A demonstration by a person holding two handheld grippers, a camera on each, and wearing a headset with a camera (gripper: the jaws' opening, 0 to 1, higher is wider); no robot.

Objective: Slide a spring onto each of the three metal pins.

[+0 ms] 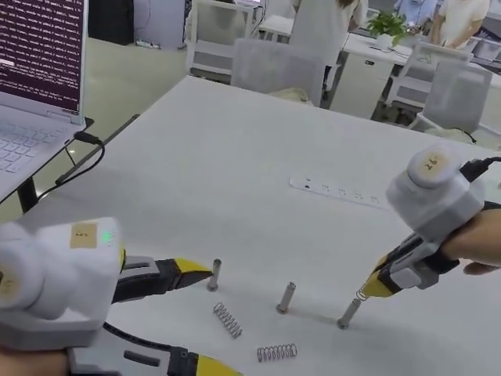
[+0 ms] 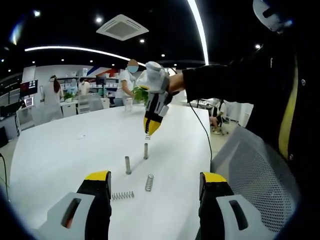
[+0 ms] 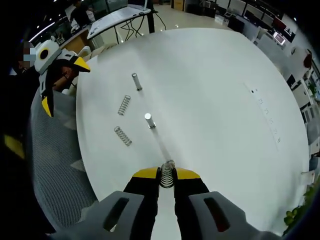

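Springs, small steel coils, number three on the white table (image 1: 235, 157). We log one, the held spring (image 3: 168, 175), pinched between the yellow-tipped jaws of the right gripper (image 1: 377, 287), which are closed on its sides. In the head view that coil sits at the top end of the right pin (image 1: 348, 312), a short grey metal peg at the right of the row. We cannot tell whether the coil is over the tip or only touches it.

The middle pin (image 1: 286, 298) and the left pin (image 1: 214, 276), of the same grey metal, stand bare, spaced apart in a line running left to right.

Two more coils lie flat on the table, nearer us than the pins. The left loose spring (image 1: 228, 319) lies between the left and middle pins, on their near side. The near loose spring (image 1: 277, 352) lies nearer still, in front of the middle pin. Neither touches a pin.

The left gripper (image 2: 155, 176), a white body with black and yellow jaws, hovers at the left end of the row with its jaws spread wide and nothing between them. In the head view its far jaw tip is just beside the left pin.

Farther across the table lies a white power strip (image 1: 337, 190). A silver laptop (image 1: 31, 86) with its screen lit stands at far left.
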